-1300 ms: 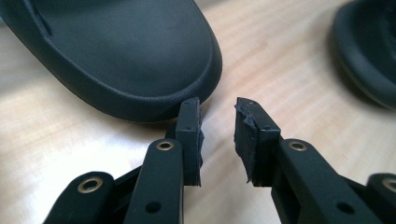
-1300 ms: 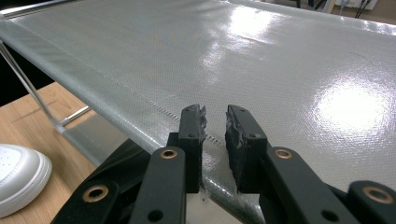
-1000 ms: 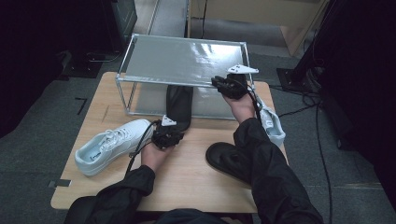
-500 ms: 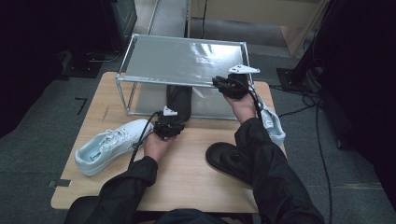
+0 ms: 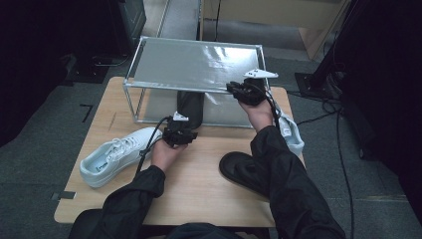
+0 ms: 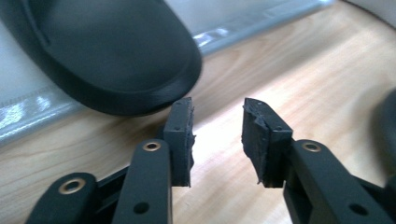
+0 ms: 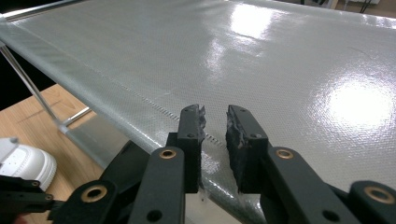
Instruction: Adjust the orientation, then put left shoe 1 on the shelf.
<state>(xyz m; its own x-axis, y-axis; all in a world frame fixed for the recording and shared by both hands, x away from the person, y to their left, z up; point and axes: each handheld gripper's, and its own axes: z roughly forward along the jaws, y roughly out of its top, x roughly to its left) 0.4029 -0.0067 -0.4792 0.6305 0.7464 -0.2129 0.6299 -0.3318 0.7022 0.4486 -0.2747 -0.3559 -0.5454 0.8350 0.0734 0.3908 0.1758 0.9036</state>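
One black slipper (image 5: 190,106) now lies on the lower tier of the shoe rack (image 5: 195,64) at the far side of the counter (image 5: 199,174), its heel end poking out toward the near edge. The left gripper (image 5: 183,130) sits just short of that heel, its jaws having just been opening and now standing apart with nothing between them, so the slipper looks released and placed. The right gripper (image 5: 238,89), jaws slightly apart and empty, hovers over the rack's front right corner. Its mate, a second black slipper (image 5: 244,169), waits near the right forearm, with a white sneaker (image 5: 117,157) at the left and another white shoe (image 5: 290,132) by the right edge, so several shoes remain to be shelved.
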